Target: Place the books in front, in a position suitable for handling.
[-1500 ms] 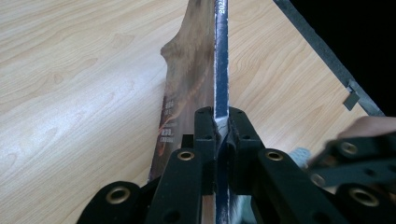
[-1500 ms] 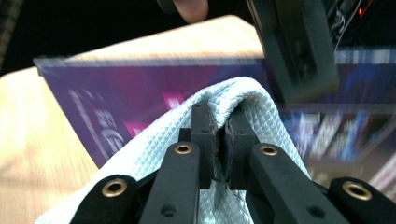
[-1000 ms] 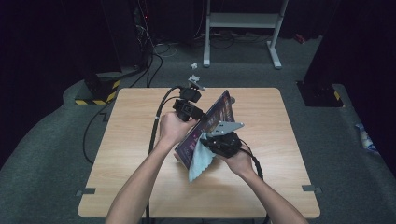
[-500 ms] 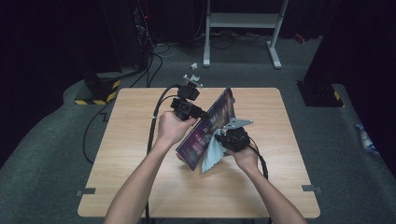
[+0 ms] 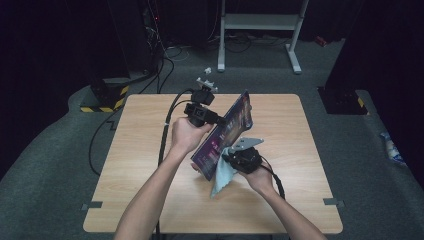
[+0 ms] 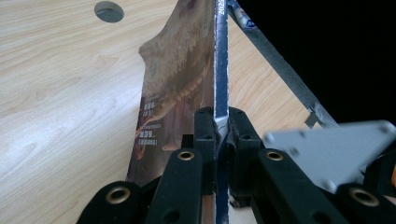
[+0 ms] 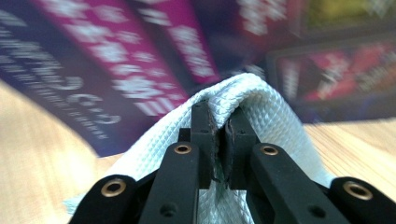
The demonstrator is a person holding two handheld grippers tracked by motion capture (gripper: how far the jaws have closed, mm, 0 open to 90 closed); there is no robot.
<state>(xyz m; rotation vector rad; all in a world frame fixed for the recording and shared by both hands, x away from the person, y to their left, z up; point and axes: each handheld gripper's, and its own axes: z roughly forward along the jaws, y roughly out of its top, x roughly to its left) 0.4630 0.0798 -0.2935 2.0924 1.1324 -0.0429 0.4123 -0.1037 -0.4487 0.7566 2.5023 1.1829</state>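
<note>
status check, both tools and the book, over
Left tool shut on book, holding it tilted on edge above table. Right tool shut on pale cloth, pressed at the book's cover. Nothing in the way.

Glossy paper book (image 5: 227, 135), waffle-textured cloth (image 7: 261, 100), wood table (image 5: 150, 150)

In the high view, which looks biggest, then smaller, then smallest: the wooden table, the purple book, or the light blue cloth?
1. Light wooden table, by far the biggest.
2. Thin purple and pink book, held tilted by the left gripper.
3. Light blue woven cloth, hanging from the right gripper, partly hidden.
</note>
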